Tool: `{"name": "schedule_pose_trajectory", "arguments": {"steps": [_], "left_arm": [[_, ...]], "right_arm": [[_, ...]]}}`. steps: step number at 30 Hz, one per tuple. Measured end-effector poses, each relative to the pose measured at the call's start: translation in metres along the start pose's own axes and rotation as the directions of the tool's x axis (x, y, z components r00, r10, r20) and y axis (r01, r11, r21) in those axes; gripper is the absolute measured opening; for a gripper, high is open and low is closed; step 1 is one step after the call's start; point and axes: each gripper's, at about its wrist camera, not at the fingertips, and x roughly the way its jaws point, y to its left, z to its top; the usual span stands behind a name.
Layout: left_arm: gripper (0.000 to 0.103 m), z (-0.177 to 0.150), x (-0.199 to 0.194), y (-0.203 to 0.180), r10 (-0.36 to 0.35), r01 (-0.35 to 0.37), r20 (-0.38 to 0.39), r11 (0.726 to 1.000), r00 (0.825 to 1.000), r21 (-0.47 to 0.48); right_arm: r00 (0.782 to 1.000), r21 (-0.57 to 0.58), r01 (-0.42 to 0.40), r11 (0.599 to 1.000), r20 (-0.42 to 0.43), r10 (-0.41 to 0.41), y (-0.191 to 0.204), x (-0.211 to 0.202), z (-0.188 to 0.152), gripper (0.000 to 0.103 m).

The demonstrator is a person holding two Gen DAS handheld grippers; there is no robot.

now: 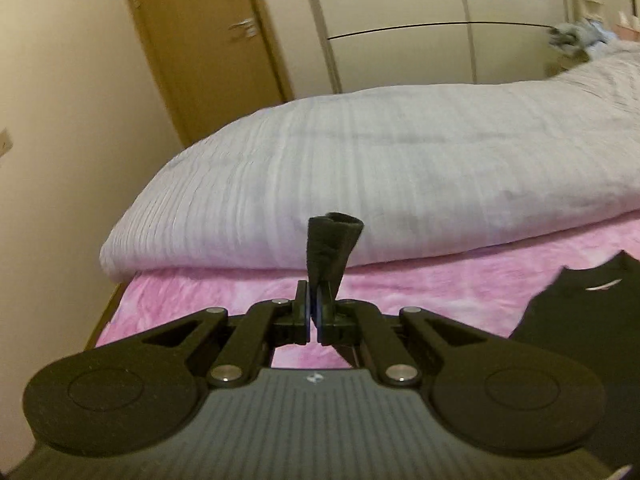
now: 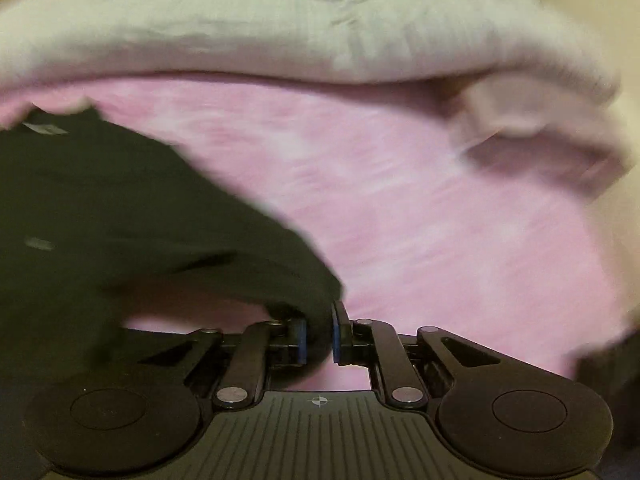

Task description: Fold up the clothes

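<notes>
1. Bed w/ pink fuzzy blanket (image 1: 420, 288) filled the lower part of both views; blanket also seen in right wrist view (image 2: 400, 208).
2. Pale grey ribbed duvet (image 1: 360, 168) lay bunched along the far side of the bed, resting on the pink blanket; same duvet ran across the top of the right wrist view (image 2: 240, 28), blurred.
3. Brown door (image 1: 200, 40) w/ metal handle stood behind the bed at left; cream wardrobe panels (image 1: 400, 12) beside it.
4. Black garment (image 2: 120, 208), the task item, lay on the pink blanket at left of the right wrist view, one edge lifted toward the right gripper. In left wrist view part of it (image 1: 580, 312) w/ a small white mark lay at right on the blanket.
5. Left gripper (image 1: 314, 312): jaws clenched tight on a narrow fold of black cloth (image 1: 334, 248), which stuck up past the fingertips, clear of the bed.
6. Right gripper (image 2: 320, 336): jaws nearly together, blue pads (image 2: 301, 340) grasping the garment's edge between them. View blurred; exact contact hard to confirm.
</notes>
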Motion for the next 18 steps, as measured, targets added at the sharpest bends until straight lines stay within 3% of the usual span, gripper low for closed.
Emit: {"name": "schedule_pose_trajectory", "arguments": {"steps": [3, 4, 8, 14, 18], "left_arm": [[0.001, -0.013, 0.021, 0.021, 0.010, -0.010, -0.013, 1.000, 1.000, -0.014], [0.001, -0.014, 0.027, 0.028, 0.012, -0.012, -0.011, 1.000, 1.000, -0.012], [0.001, -0.019, 0.046, 0.061, 0.030, -0.030, 0.001, 1.000, 1.000, -0.002], [0.001, -0.056, 0.076, 0.113, 0.079, -0.083, -0.065, 0.995, 0.995, -0.061], [0.007, -0.093, 0.085, 0.135, 0.092, -0.112, -0.161, 0.987, 0.983, -0.119]], "right_arm": [[0.987, -0.095, 0.147, 0.985, -0.045, -0.152, 0.014, 0.012, 0.000, 0.029], [0.979, -0.111, 0.186, 0.976, -0.058, -0.193, 0.022, 0.012, -0.002, 0.040], [0.975, -0.065, 0.215, 0.974, -0.034, -0.218, 0.070, -0.020, -0.013, 0.059], [0.985, -0.077, 0.167, 0.983, -0.036, -0.170, 0.144, -0.044, -0.043, 0.073], [0.992, -0.016, 0.045, 0.999, -0.113, -0.047, 0.177, -0.062, -0.069, 0.073]]}}
